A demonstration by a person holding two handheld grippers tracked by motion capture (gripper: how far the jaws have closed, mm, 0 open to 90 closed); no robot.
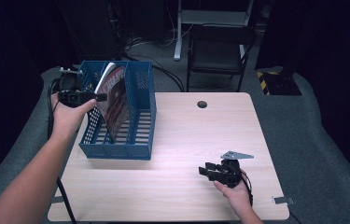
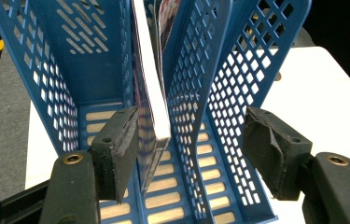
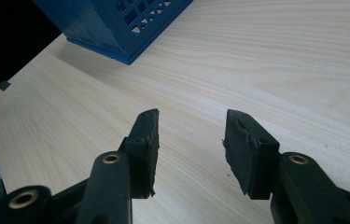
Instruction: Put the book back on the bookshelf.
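Note:
A blue slotted file rack (image 1: 116, 151) with three compartments stands on the left part of the wooden table (image 1: 200, 135). A thin book with a dark red cover (image 1: 114, 100) leans in its middle compartment. My left gripper (image 1: 95, 97) is held at the rack's left side, jaws pointing at the book's top edge. In the left gripper view the book's white page edge (image 2: 151, 93) stands between the wide-apart jaws of my left gripper (image 2: 189, 121), close to the left pad (image 2: 119, 149); the right pad (image 2: 270, 149) is well clear, beyond a rack divider (image 2: 186, 84). My right gripper (image 1: 204, 171) (image 3: 191, 121) rests low on the table, open and empty.
The rack's corner (image 3: 116, 23) lies beyond the right gripper. A round cable hole (image 1: 202, 104) sits at the table's far edge. A dark folding chair (image 1: 219, 51) stands behind the table. Bare wood stretches between rack and right gripper.

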